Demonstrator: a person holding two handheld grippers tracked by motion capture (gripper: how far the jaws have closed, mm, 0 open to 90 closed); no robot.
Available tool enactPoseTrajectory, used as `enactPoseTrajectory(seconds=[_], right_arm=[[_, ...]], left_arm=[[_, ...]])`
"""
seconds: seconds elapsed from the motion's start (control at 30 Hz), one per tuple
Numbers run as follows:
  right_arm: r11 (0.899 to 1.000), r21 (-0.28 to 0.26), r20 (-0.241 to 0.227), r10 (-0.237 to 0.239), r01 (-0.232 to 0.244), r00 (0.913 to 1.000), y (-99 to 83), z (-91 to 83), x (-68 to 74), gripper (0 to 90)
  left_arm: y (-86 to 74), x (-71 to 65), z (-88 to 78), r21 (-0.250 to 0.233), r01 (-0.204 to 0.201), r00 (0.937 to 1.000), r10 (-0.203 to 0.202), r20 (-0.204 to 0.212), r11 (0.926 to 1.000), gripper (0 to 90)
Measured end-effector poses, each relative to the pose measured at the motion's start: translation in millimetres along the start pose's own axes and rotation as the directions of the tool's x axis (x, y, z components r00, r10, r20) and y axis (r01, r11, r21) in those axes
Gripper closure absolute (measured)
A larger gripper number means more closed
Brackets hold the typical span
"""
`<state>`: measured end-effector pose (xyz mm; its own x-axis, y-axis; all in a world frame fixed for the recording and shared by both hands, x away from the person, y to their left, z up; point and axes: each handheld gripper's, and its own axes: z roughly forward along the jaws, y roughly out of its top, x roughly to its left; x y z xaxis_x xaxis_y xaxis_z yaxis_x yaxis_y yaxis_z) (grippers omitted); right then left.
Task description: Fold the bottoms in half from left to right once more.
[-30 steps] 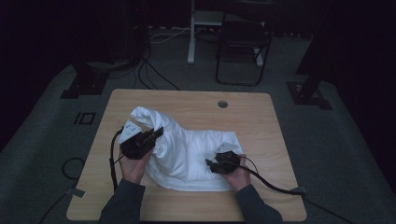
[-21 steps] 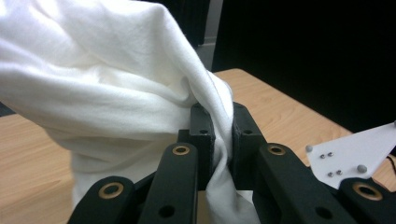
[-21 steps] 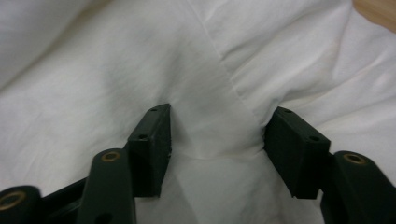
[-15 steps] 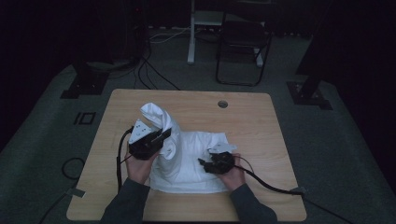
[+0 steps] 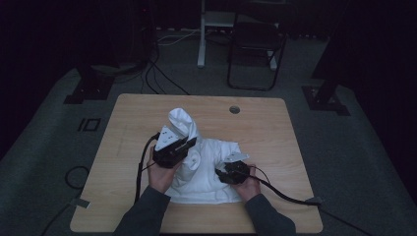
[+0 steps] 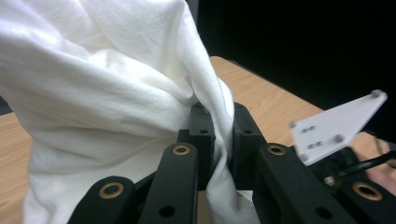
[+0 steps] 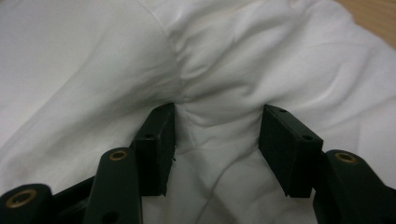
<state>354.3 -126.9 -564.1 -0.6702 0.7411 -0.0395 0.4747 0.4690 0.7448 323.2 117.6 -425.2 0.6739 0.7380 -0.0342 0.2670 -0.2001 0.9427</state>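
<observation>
- Dim room light is falling on a pale wooden table (image 5: pixel 275 123) in the middle of the high view, with dark carpet, a chair (image 5: pixel 255 54) and loose cables lying beyond its far edge at the top of the frame.
- Spread over the centre of the table, a white garment (image 5: pixel 206 172) is lying mostly flat, while one part is standing up in a bunched peak just above and left of centre.
- That peak is standing because the left gripper (image 5: pixel 178 147) is pinching it: in the left gripper view the jaws are clenched tight on a fold of the cloth (image 6: pixel 116 93), which is draping away to the upper left of that frame.
- Judging by the lift, the left hand is carrying this part up and over toward the middle, likely to make a fold.
- Lower right of centre in the high view, the right gripper (image 5: pixel 231 169) is sitting down on the flat part of the garment.
- Seen from the right gripper view, its jaws are standing apart with a ridge of cloth (image 7: pixel 215 112) gathering between them; they have just been closing, but the pads are not yet squeezing the fabric.
- Most likely the right gripper is settling there to catch a second hold, so the flat part is not sliding while the left side is being pulled.
- Both cables are trailing off toward the bottom of the high view, clear of the cloth.
</observation>
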Motion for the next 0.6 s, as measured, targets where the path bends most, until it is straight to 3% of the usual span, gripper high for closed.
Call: enactPoseTrajectory(seconds=[0.07, 0.13, 0.27, 0.33, 0.5, 0.53, 0.6], right_arm=[[1.0, -0.011, -0.015, 0.011, -0.011, 0.9998, -0.5, 1.4, 0.0, 45.1], [1.0, -0.015, -0.027, 0.001, -0.002, 0.9996, -0.6, 1.9, 2.0, 45.5], [1.0, 0.005, -0.045, -0.021, 0.021, 0.9988, -0.5, -1.2, -1.5, 41.0], [1.0, 0.009, -0.039, -0.013, 0.014, 0.9992, -2.6, -6.9, -9.0, 38.2], [0.997, -0.048, 0.008, 0.068, -0.068, 0.9976, -7.6, -34.7, -40.4, 36.3], [0.997, -0.048, 0.008, 0.068, -0.068, 0.9976, -7.6, -34.7, -40.4, 36.3], [0.993, -0.077, 0.022, 0.09, -0.089, 0.9957, -8.5, -46.2, -50.3, 35.9]], left_arm=[[0.6, -2.0, 2.2, 0.001, -0.001, 1.0, 0.001, 0.008, 1.0, 82.7], [0.4, -11.8, 16.0, 0.024, -0.018, 0.9993, 0.017, 0.034, 0.9995, 82.7], [-11.0, -18.4, 39.4, 0.07, 0.004, 0.9972, -0.009, 0.074, 0.9976, 82.7], [-19.1, -21.1, 49.4, 0.09, 0.021, 0.9948, -0.029, 0.098, 0.9957, 82.6], [-40.9, -31.7, 72.1, 0.155, 0.004, 0.9908, -0.025, 0.133, 0.9879, 82.4], [-40.9, -31.7, 72.1, 0.155, 0.004, 0.9908, -0.025, 0.133, 0.9879, 82.4], [-55.8, -36.1, 84.4, 0.204, 0.007, 0.9894, -0.036, 0.141, 0.979, 82.3]])
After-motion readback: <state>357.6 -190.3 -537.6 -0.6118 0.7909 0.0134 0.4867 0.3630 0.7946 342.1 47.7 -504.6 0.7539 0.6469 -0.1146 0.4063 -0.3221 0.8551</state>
